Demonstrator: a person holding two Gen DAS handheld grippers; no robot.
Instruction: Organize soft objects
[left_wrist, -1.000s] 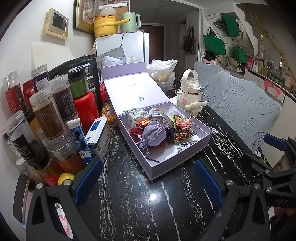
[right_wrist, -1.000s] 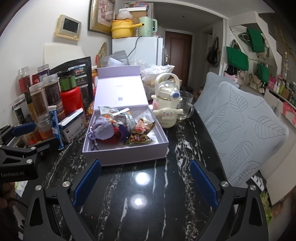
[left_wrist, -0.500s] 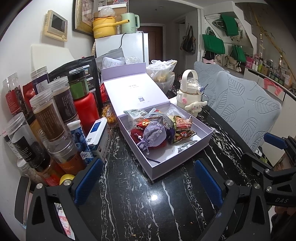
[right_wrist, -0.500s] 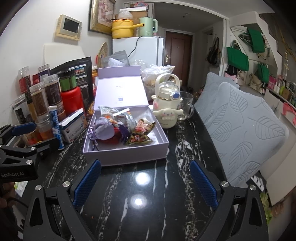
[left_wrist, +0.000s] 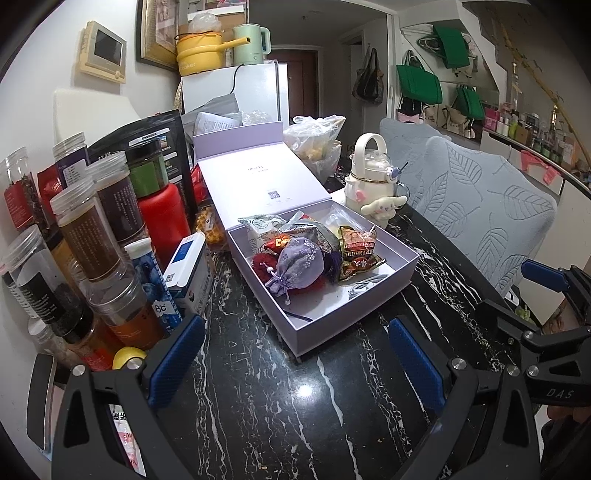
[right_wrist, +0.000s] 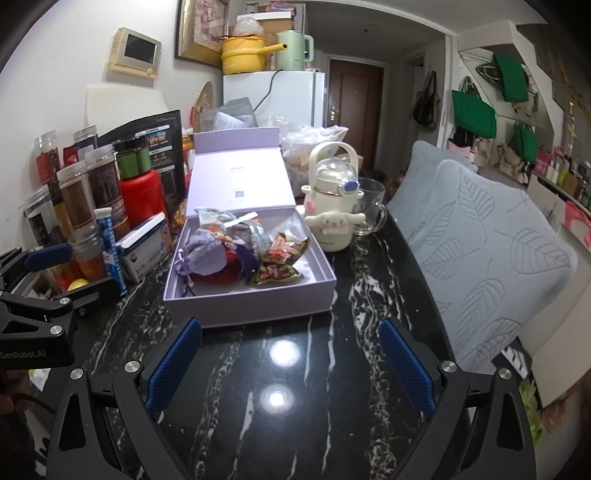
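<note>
Pouch (left_wrist: 300, 266): one, lilac, in box (left_wrist: 384, 284); two claws (left_wrist: 295, 354) (right_wrist: 290, 363) wide, empty.

Home kitchen: fridge (right_wrist: 273, 98), food jars (left_wrist: 86, 229), entry door (right_wrist: 352, 96), hanging bags (right_wrist: 472, 114).

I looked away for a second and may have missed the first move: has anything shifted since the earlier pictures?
Nothing visibly changed. Both tools, left and right, hang open and empty over the black marble table, short of the lavender box; the purple pouch lies inside it untouched.
</note>
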